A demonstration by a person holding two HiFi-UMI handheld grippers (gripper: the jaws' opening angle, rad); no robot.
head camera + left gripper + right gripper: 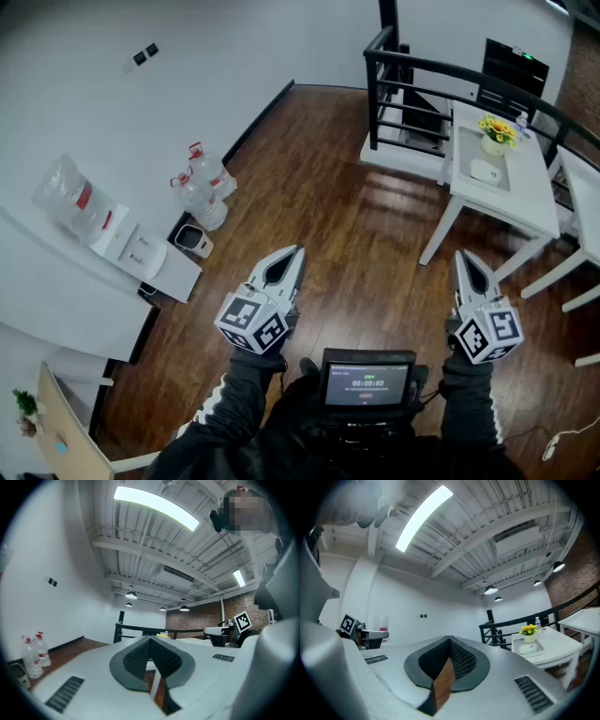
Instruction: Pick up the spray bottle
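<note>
In the head view, the only thing that could be the spray bottle is a small bottle [521,120]. It stands at the far edge of the white table [525,202], just behind the flower pot [496,143]. It looks clear and slim, but it is too small for us to see a spray head. The pot holds yellow flowers. Beside it lies a white tray [472,145] with one white rounded object inside. On the wooden floor by the wall stand two water jugs [202,187], clear, with red caps. Further left, a water dispenser [136,251] carries another jug [67,195] on top. The left gripper [298,251] and the right gripper [461,253] are held level over the floor, well apart from the table.

In the left gripper view, the left gripper [150,638] has its jaws closed together, with nothing between them. The two water jugs [33,657] are seen low on the left.

In the right gripper view, the right gripper [450,640] also has its jaws together and is empty. On the right stands the white table [569,641], and on it we see the flower pot [529,637], the tray [538,655] and, behind them, the small bottle [538,621].
</note>
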